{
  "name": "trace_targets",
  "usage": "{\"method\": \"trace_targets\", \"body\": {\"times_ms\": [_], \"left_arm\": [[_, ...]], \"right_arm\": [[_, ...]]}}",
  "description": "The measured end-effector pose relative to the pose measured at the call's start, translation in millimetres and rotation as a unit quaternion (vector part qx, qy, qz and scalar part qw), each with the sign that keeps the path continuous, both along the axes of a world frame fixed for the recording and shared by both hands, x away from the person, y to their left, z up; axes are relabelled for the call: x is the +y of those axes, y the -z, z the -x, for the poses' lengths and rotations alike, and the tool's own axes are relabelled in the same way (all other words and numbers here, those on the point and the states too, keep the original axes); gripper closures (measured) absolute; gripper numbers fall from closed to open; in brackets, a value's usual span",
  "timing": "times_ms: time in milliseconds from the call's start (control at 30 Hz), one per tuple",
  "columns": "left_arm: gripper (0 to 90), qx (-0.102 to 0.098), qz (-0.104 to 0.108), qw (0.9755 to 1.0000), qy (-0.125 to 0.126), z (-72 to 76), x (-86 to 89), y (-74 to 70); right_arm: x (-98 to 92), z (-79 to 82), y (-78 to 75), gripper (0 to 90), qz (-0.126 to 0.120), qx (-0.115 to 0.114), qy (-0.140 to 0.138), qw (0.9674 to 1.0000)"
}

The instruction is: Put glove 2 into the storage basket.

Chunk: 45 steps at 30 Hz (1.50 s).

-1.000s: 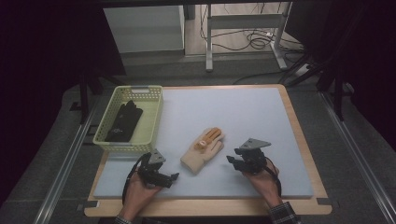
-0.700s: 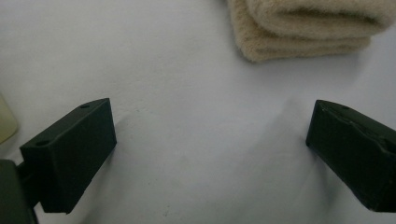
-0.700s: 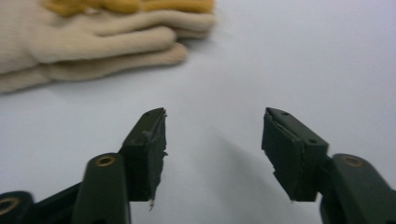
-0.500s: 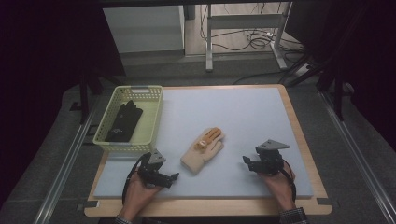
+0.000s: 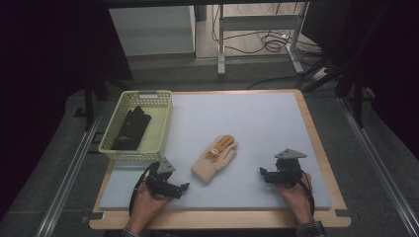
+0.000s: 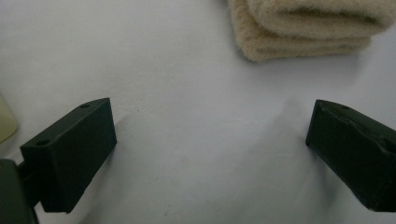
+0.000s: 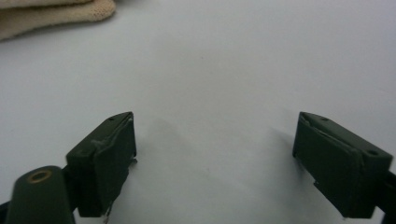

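Cream knit glove (image 5: 214,160) with orange-patched fingers lies flat between both grippers' spread, empty fingers.

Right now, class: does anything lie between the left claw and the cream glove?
Nothing visible. Bare mat lies between the open left claw and the glove.

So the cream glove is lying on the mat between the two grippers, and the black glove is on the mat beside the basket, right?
Not quite. The cream glove does lie on the mat between the left gripper and the right gripper, but the black glove is inside the basket, not beside it. The high view shows this.
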<state>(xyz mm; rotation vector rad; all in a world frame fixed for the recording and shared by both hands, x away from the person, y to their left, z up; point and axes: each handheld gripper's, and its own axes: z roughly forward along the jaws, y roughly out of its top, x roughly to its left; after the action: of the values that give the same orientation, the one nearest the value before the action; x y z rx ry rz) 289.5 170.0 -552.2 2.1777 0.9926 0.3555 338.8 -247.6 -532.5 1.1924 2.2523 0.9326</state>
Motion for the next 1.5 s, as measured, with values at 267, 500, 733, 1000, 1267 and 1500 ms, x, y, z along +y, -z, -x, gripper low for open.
{"method": "trace_targets", "body": {"times_ms": [267,500,733,1000,1267,1500], "left_arm": [[1.8,0.003,0.000,1.0000,0.001,-0.6,0.1,-0.3],[2.7,0.006,0.001,1.0000,-0.003,-0.6,0.3,-1.5],[3.4,0.024,0.025,0.9994,0.003,-2.4,0.5,-9.7],[1.6,0.024,0.028,0.9990,0.026,-4.8,-11.6,-34.1],[0.8,0.034,0.022,0.9980,0.050,-25.8,-42.4,-53.6],[0.0,0.046,0.001,0.9971,0.061,-52.0,-78.5,-55.3]], "right_arm": [[0.1,-0.3,0.6,10.8,0.002,0.000,0.004,1.0000],[0.5,0.1,0.8,10.8,0.003,-0.002,0.005,1.0000],[1.1,0.8,0.8,10.8,0.005,-0.006,0.004,1.0000],[1.9,1.9,0.7,10.8,0.010,-0.011,0.004,0.9999],[2.0,2.4,0.5,10.8,0.013,-0.013,0.002,0.9998],[2.1,2.5,0.6,10.8,0.012,-0.013,0.001,0.9998]]}}
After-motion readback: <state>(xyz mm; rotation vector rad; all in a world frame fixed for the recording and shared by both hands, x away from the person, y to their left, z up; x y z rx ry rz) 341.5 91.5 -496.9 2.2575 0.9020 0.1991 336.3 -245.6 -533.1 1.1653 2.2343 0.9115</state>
